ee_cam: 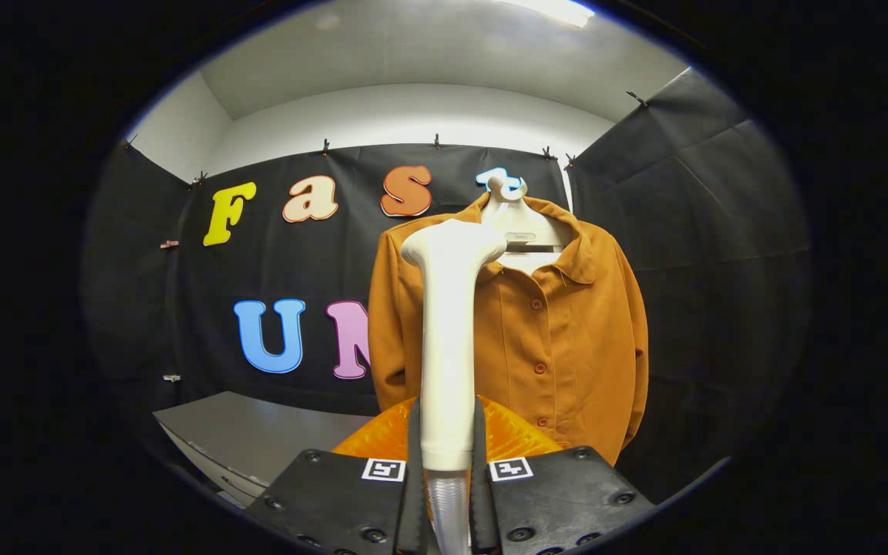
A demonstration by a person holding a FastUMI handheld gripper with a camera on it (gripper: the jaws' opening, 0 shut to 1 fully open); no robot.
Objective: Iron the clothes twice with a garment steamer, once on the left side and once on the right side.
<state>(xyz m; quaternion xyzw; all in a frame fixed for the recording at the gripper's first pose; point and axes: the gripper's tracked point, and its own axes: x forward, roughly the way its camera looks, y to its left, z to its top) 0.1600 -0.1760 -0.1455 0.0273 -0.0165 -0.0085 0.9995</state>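
Observation:
My gripper is shut on the white garment steamer, both fingers pressing its handle just above the ribbed hose. The steamer stands upright between the fingers, and its head reaches up to the shirt's left shoulder. An orange-brown button shirt hangs on a white hanger beyond the fingers, facing me, a little to the right of the steamer. The steamer head covers part of the shirt's left chest; whether it touches the cloth cannot be told.
An orange translucent object sits low, just behind the fingers. A grey table lies to the left, below the black cloth wall. A black side wall stands close to the right of the shirt.

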